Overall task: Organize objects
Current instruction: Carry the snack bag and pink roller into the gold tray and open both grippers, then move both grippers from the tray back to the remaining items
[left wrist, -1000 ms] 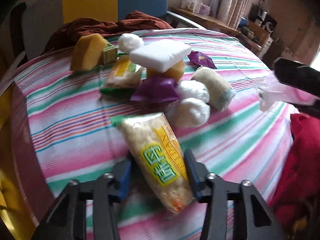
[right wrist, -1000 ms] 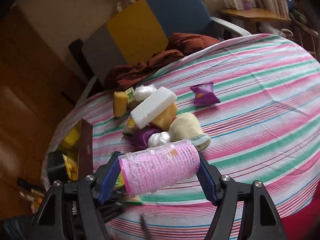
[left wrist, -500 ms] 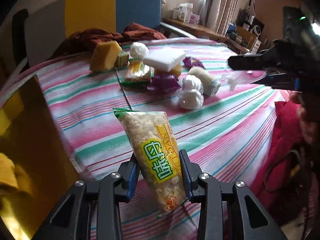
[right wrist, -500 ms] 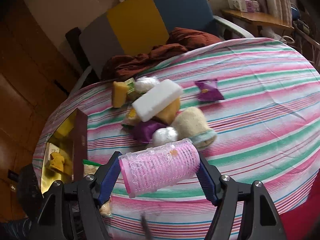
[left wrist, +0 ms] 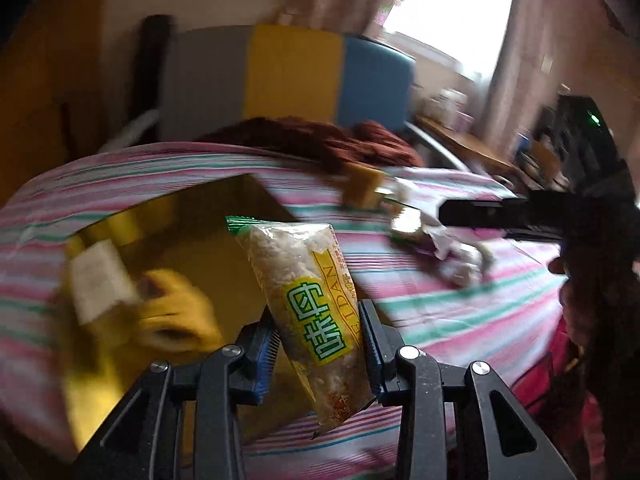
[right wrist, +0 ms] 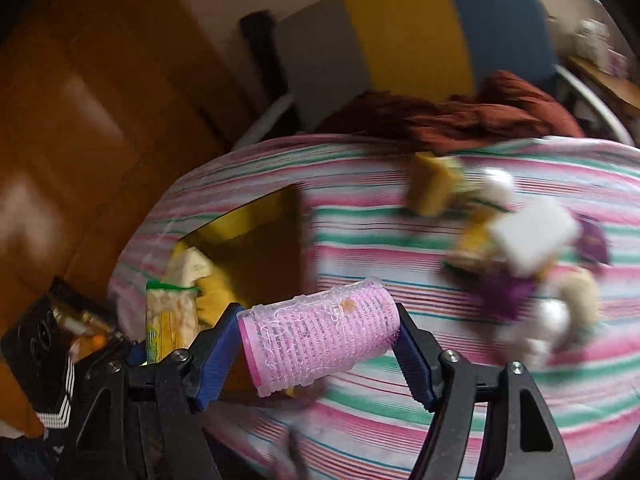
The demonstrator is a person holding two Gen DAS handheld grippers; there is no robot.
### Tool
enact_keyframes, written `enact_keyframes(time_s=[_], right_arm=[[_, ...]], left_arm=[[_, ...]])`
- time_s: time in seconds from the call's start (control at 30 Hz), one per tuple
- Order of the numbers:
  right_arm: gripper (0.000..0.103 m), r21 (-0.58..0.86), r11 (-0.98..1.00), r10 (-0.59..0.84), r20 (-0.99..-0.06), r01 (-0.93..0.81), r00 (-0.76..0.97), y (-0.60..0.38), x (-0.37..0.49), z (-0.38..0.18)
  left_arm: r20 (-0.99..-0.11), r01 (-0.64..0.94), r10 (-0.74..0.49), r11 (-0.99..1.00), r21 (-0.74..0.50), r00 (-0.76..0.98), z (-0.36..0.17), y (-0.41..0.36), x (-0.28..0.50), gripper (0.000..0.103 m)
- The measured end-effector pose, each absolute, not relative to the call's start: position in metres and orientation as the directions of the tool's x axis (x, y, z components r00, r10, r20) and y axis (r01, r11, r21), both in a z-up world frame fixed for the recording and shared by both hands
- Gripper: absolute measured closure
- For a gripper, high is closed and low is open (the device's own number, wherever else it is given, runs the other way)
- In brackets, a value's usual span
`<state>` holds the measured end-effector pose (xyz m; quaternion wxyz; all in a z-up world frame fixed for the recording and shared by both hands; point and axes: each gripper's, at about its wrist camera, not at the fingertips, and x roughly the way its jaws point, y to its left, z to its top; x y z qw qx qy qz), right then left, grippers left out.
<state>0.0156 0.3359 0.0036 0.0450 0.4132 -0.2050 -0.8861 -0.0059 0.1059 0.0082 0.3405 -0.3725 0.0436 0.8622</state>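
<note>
**Both grippers loaded, box at the left edge**

I'm holding a snack packet (left wrist: 316,312) clenched in the left gripper (left wrist: 318,346), jaws pinching its lower half, green-sealed top tilting up-left. It's hanging over the gold box (left wrist: 192,240) at the left edge of the striped table (left wrist: 460,312). Inside the box I'm seeing blurred yellow and white items, can't tell what. In the right gripper (right wrist: 316,354) I'm gripping a pink hair roller (right wrist: 320,340) endwise between the blue pads, above the table's near edge, just right of the box. Farther out, the leftover pile (right wrist: 512,248) is sitting toward the table's far right side: yellow sponge (right wrist: 430,190), white block (right wrist: 532,234), purple packets, all blurred. Behind the far edge, brown cloth (right wrist: 460,118) and a chair (right wrist: 408,32).
</note>
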Motion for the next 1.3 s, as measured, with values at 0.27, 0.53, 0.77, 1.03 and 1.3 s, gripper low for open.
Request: enact_keyframes(time_s=[0.27, 0.53, 0.77, 1.03, 1.3], right_arm=[[0.013, 0.392, -0.915, -0.375, -0.739, 0.096, -0.560, 0.231, -0.026, -0.022], [0.012, 0.242, -0.962, -0.268, -0.741, 0.127, -0.615, 0.203, -0.016, -0.020], [0.012, 0.069, -0.997, -0.073, -0.610, 0.039, -0.789, 0.200, 0.006, 0.009], [0.021, 0.062, -0.998, -0.040, -0.650, -0.001, -0.759, 0.203, 0.003, -0.007], [0.024, 0.134, -0.990, -0.124, -0.676, 0.044, -0.726, 0.206, 0.005, -0.019]], left_arm=[[-0.712, -0.413, 0.356, -0.905, -0.101, -0.606, -0.011, 0.022, -0.030, 0.062], [-0.703, -0.328, 0.316, -0.937, -0.124, -0.637, -0.016, -0.004, -0.034, 0.030], [-0.665, -0.305, 0.285, -0.948, -0.089, -0.690, -0.003, 0.002, -0.032, 0.019], [-0.649, -0.306, 0.255, -0.951, -0.036, -0.717, 0.003, 0.010, -0.024, 0.017], [-0.648, -0.339, 0.269, -0.941, -0.018, -0.713, 0.002, 0.021, -0.015, 0.014]])
